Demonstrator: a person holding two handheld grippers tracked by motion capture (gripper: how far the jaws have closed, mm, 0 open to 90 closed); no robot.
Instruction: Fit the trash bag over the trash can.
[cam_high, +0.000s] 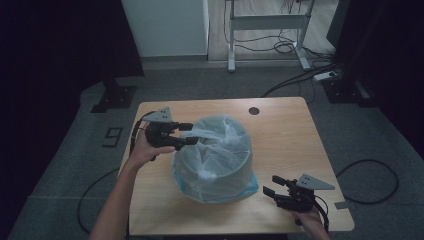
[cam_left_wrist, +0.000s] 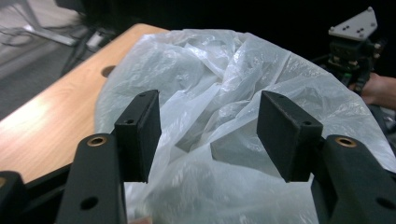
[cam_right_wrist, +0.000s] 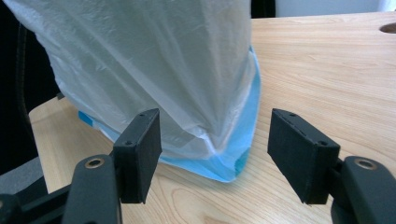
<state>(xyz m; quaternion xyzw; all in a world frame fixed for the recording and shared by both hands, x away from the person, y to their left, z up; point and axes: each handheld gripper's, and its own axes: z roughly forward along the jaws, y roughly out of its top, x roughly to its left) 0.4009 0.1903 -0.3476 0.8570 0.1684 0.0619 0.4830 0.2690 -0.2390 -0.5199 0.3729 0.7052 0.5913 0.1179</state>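
Observation:
A round bin wrapped in a thin whitish plastic bag (cam_high: 217, 157) stands in the middle of the wooden table (cam_high: 285, 135); its crumpled film (cam_left_wrist: 224, 70) bulges over the top. A blue hem (cam_right_wrist: 243, 135) of the bag spreads on the wood at the base. My left gripper (cam_high: 190, 134) hovers at the bag's upper left edge, open, with loose film lying between and beyond its jaws (cam_left_wrist: 208, 135) but not pinched. My right gripper (cam_high: 270, 184) rests low near the table's front right, open, and faces the bag's lower corner (cam_right_wrist: 215, 154) with a gap to it.
A round cable hole (cam_high: 254, 110) sits near the table's far edge. Bare wood lies right of the bag. Cables (cam_high: 370, 175) trail on the grey floor, and a white desk frame (cam_high: 267, 22) stands at the back.

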